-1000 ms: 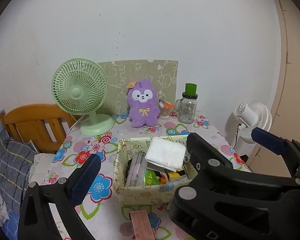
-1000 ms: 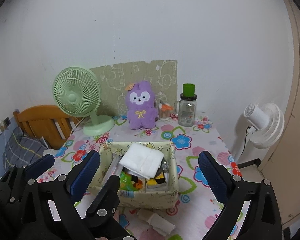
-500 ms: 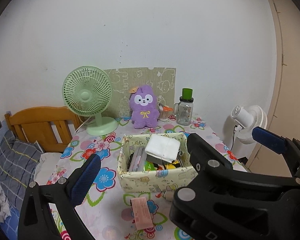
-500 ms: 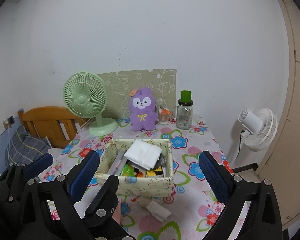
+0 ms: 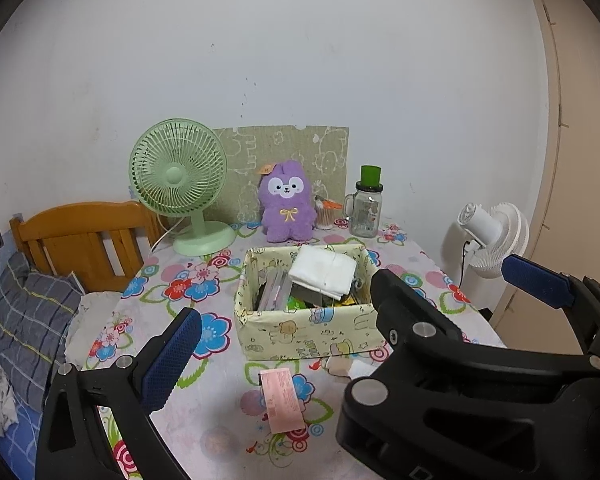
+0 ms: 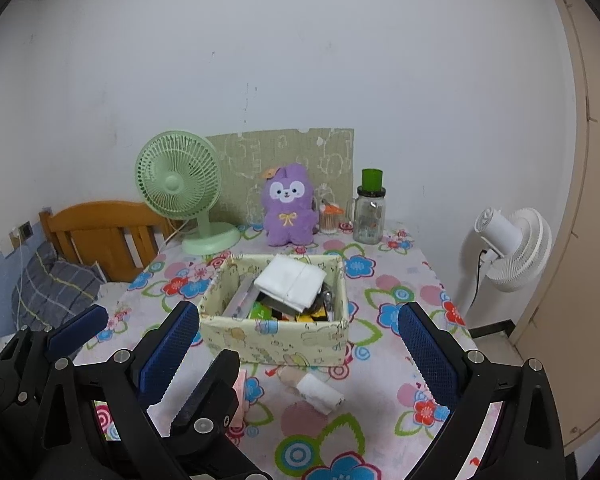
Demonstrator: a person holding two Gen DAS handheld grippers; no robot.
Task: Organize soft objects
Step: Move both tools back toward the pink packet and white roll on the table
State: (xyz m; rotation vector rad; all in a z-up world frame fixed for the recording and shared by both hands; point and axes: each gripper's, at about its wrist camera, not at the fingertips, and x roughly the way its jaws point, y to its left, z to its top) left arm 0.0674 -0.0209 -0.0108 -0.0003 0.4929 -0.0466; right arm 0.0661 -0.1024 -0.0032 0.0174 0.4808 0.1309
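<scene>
A purple plush toy sits upright at the back of the flowered table. A folded white cloth lies on top of items in a pale yellow fabric box at mid-table. A small white roll lies in front of the box, partly hidden in the left wrist view. My left gripper and right gripper are both open and empty, held above the table's near edge.
A green desk fan stands back left, a glass jar with green lid back right. A pink packet lies near the front. A wooden headboard and bedding are left; a white floor fan is right.
Both grippers have pulled back and up from the box; more of the table's front shows. Both stay open.
</scene>
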